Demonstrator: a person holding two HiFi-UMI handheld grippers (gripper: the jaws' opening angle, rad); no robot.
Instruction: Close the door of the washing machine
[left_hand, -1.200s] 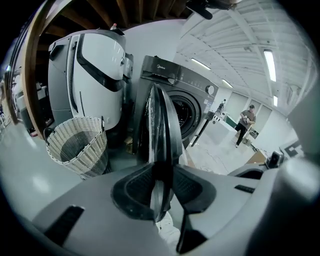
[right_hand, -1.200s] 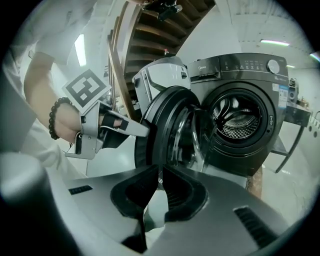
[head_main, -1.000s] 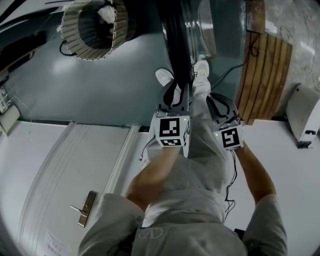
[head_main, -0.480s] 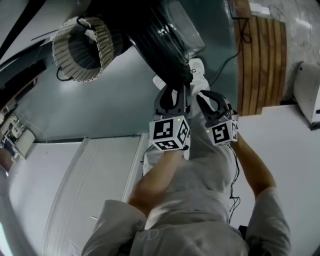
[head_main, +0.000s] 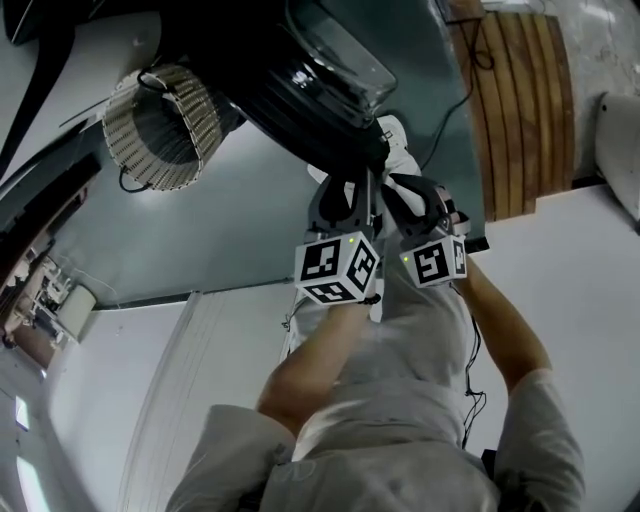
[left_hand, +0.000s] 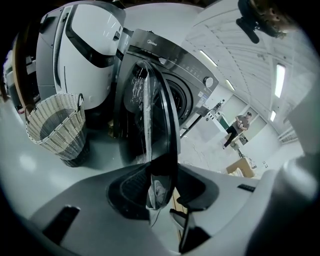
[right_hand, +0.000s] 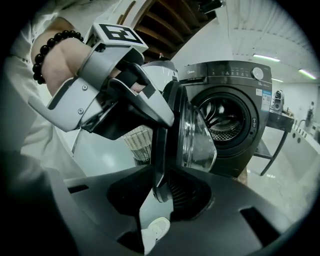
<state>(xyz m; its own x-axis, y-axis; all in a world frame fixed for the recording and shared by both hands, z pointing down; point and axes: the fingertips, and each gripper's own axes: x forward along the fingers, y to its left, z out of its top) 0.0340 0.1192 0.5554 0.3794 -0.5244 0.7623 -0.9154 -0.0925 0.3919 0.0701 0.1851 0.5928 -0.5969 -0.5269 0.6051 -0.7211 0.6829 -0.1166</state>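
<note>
The door (right_hand: 192, 135) of the dark washing machine (right_hand: 235, 115) stands ajar, edge-on to both tongs, with the drum mouth uncovered behind it. The left gripper (left_hand: 160, 187) and right gripper (right_hand: 162, 190) have their jaws apart, having just been opening, and the door's rim stands between each pair. A wicker basket (left_hand: 55, 127) stands on the floor left of the door and apart from it, beside a white appliance (left_hand: 85, 60). Wooden slats (head_main: 520, 100) lie to the right. The person's shoe (head_main: 395, 135) shows just beyond the grippers.
</note>
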